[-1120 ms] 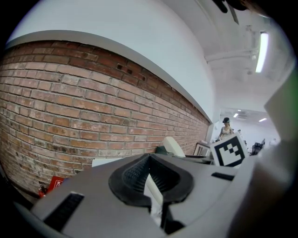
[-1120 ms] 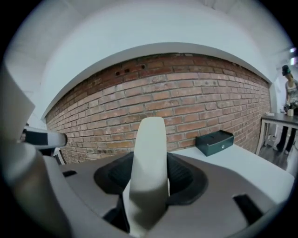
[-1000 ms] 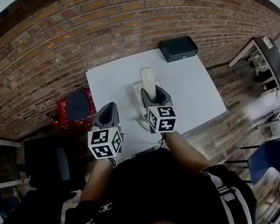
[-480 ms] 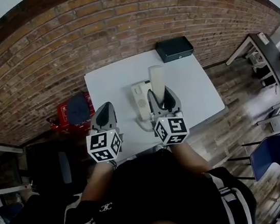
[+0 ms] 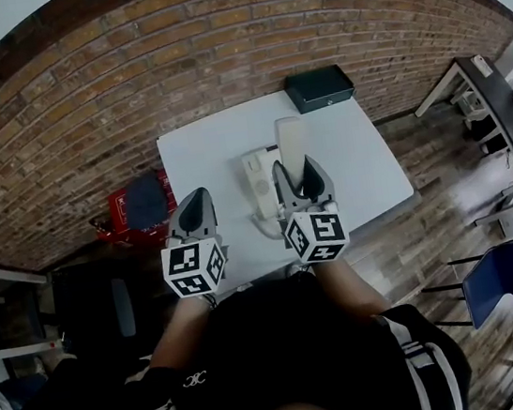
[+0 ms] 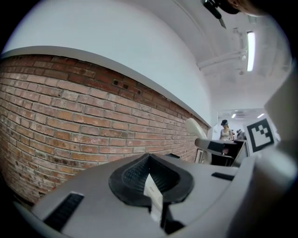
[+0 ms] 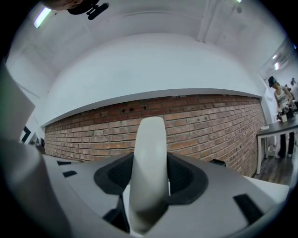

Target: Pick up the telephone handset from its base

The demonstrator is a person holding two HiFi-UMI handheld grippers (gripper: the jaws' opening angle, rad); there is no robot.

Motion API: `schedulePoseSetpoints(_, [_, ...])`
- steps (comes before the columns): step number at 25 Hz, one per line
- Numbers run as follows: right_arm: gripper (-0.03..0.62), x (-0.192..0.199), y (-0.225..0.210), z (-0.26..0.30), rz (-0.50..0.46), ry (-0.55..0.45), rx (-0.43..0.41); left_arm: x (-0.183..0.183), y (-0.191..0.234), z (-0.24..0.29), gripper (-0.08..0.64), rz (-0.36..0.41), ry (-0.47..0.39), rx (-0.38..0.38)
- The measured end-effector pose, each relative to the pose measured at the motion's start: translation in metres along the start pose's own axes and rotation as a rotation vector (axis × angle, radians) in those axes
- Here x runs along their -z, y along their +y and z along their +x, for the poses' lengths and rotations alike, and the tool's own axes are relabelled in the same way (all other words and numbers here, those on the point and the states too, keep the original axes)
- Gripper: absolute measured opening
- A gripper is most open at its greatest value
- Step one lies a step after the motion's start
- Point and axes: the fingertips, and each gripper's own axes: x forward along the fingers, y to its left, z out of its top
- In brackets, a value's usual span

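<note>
Below the brick wall (image 5: 215,44), the telephone base (image 5: 257,178) is left uncovered on the white bench (image 5: 202,155). The handset (image 5: 289,140) has just been lifted off, and is gripped just right of the base by the right tool (image 5: 300,174). The left tool (image 5: 194,206) is closed and empty. The pick-up is judged complete.

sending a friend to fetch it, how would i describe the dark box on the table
On the white table by the brick wall, look at the far right corner. The dark box sits there alone, flat and black, unlike the cream phone base nearer the middle.
</note>
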Motion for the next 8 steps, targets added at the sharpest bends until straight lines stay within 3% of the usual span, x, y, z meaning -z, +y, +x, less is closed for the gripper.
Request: schedulePoseSetpoints(8, [0.202,0.0018,0.0034,-0.0002,0.005,0.009,-0.014,-0.0016,-0.0012,-0.0038,0.002,0.01,-0.008,-0.002])
